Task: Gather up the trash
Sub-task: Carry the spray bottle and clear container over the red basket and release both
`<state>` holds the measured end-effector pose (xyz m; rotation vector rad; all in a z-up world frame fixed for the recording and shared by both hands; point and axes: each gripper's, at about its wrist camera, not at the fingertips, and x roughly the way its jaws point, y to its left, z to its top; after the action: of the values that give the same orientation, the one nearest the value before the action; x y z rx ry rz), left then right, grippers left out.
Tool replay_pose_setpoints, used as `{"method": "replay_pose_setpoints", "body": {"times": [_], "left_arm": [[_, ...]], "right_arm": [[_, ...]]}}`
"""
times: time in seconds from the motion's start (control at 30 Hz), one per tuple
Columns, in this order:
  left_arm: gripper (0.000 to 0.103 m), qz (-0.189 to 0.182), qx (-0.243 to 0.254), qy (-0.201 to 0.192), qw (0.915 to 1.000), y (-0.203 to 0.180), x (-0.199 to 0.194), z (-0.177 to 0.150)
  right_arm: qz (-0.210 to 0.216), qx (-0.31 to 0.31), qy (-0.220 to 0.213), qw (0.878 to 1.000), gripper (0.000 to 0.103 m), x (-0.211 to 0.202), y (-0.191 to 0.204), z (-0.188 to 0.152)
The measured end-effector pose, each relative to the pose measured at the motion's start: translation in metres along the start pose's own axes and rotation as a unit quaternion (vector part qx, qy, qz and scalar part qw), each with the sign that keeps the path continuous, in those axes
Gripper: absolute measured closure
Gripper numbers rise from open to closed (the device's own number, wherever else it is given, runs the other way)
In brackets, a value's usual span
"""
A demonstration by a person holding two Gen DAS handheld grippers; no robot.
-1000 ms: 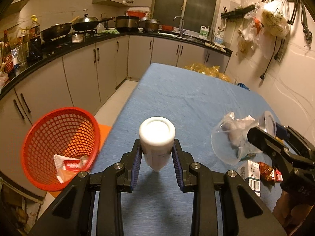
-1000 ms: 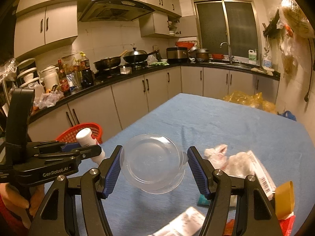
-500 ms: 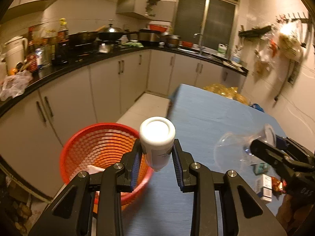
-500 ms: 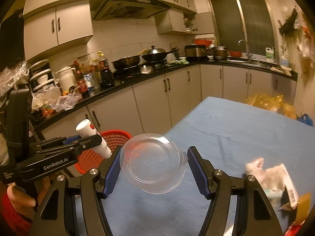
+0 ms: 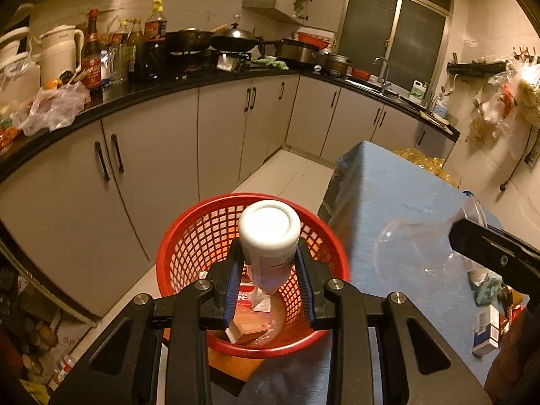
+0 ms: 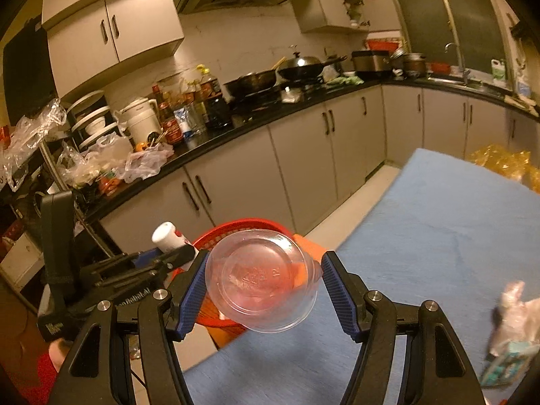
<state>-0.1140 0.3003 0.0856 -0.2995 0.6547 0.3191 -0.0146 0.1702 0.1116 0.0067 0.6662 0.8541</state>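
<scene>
Writing: "GenRobot.AI" partly legible on left hand-held gripper (image 5: 268,278) clamping white bottle (image 5: 269,240); right hand-held gripper (image 6: 264,286) clamps clear cup (image 6: 261,280).

White plastic bottle (image 5: 269,241) held base-forward above red mesh basket (image 5: 189,256), basket beside bench edge holding wrappers (image 5: 251,314), clear plastic bowl (image 6: 261,275) held bottom-forward, remaining wrappers (image 5: 486,327) on bench

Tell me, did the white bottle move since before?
Yes. The white bottle went left, off the blue table, and now hangs over the red basket.
</scene>
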Motion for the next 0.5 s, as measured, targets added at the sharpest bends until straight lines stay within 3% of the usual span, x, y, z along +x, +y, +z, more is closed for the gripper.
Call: {"method": "replay_pose_setpoints", "body": {"times": [0.37,0.5], "left_arm": [[0.074,0.008,-0.008,0.012,0.9999,0.017,0.018,-0.006],[0.053,0.01,-0.015,0.007,0.9998,0.019,0.017,-0.007]], "right_arm": [[0.018,0.015,0.04,0.999,0.031,0.066,0.015,0.012],[0.024,0.018,0.04,0.999,0.024,0.077,0.016,0.015]]}}
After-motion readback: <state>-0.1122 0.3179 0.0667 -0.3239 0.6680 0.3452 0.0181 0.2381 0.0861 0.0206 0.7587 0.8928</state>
